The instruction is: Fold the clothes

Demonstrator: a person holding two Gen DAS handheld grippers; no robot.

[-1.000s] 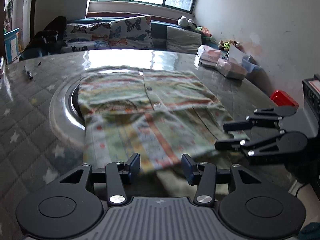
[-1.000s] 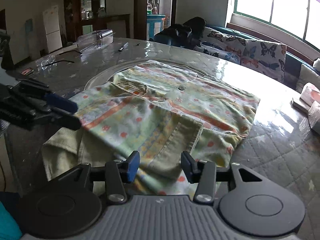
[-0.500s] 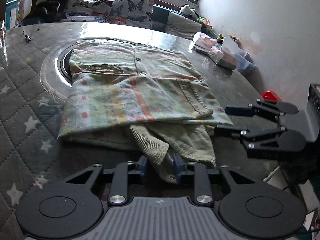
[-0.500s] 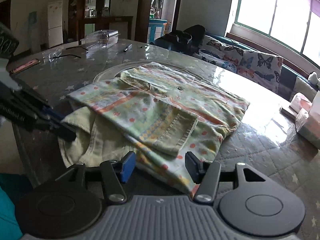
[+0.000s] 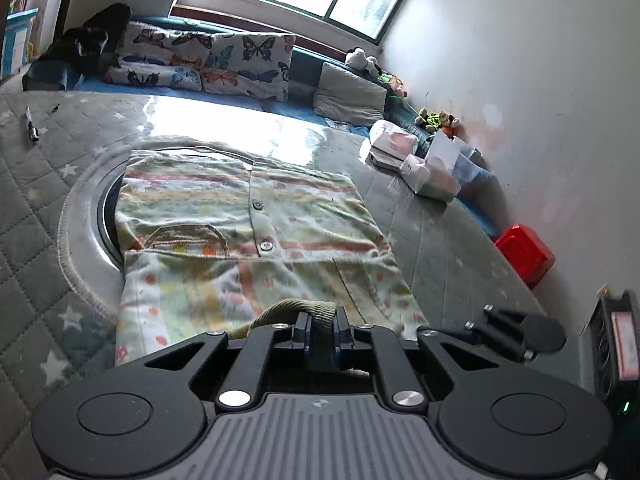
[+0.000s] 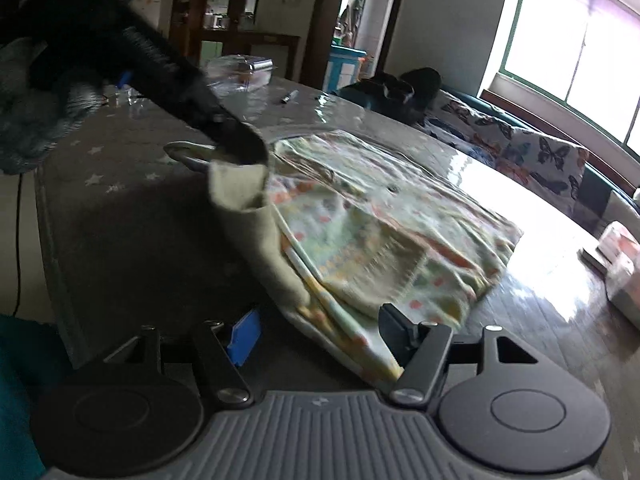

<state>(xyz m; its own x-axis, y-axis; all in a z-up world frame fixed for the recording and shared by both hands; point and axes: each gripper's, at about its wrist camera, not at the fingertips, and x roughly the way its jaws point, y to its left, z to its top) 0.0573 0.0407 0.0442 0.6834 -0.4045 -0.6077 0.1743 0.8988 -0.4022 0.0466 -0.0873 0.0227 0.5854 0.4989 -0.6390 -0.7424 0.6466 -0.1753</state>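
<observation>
A pale green patterned button shirt (image 5: 256, 240) lies partly folded on the grey quilted table (image 5: 24, 216). Its olive ribbed hem band (image 5: 316, 312) is pinched in my left gripper (image 5: 321, 330), which is shut on it and lifts it off the table. In the right wrist view the shirt (image 6: 380, 220) lies ahead, and the left gripper (image 6: 236, 140) holds the raised olive hem (image 6: 240, 188) above its near left corner. My right gripper (image 6: 318, 328) is open wide, low at the shirt's near edge, holding nothing.
A round turntable ring (image 5: 76, 216) sits under the shirt. Tissue packs and boxes (image 5: 424, 168) lie at the table's right. A pen (image 5: 31, 124) lies far left. A sofa with butterfly cushions (image 5: 208, 60) is behind. A red box (image 5: 524, 252) sits by the wall.
My left gripper closed on the olive hem and lifted it up over the shirt. My right gripper opened wider and stayed low at the shirt's near edge.
</observation>
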